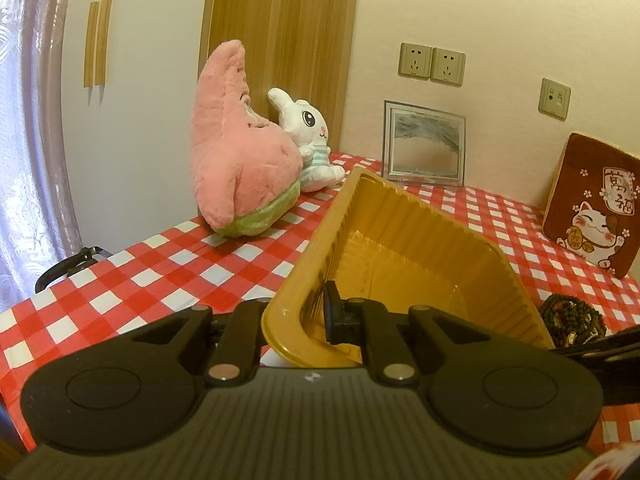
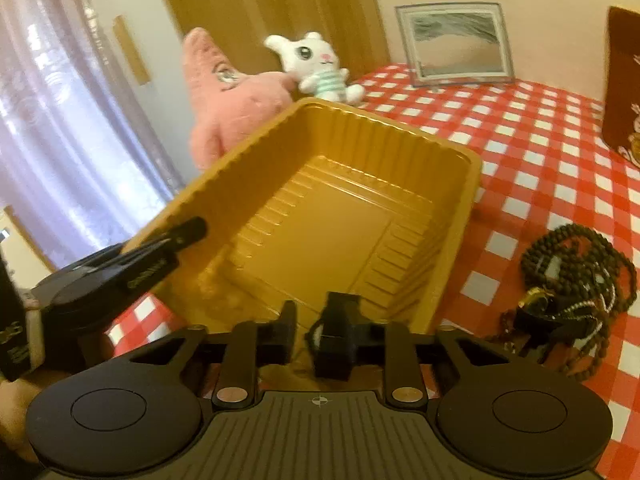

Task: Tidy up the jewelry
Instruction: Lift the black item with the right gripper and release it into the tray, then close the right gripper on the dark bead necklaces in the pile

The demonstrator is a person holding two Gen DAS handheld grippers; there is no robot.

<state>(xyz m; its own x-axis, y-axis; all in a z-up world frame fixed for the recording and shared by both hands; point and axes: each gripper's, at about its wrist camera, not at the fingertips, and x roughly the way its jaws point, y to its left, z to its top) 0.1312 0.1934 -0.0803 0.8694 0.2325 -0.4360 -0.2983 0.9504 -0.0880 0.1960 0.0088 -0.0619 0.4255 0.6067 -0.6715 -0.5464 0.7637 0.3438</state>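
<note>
Gold tray on the checked desk, tilted, nothing inside. Left gripper: jaws clamped on tray's near-left wall. Right gripper: jaws partly apart over tray's near rim, holding nothing. Dark bead jewelry lies in a heap on desk, just right of tray.

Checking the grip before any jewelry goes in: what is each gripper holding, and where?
The left gripper pinches the gold tray by its near rim wall. The right gripper holds nothing, jaws apart.
</note>
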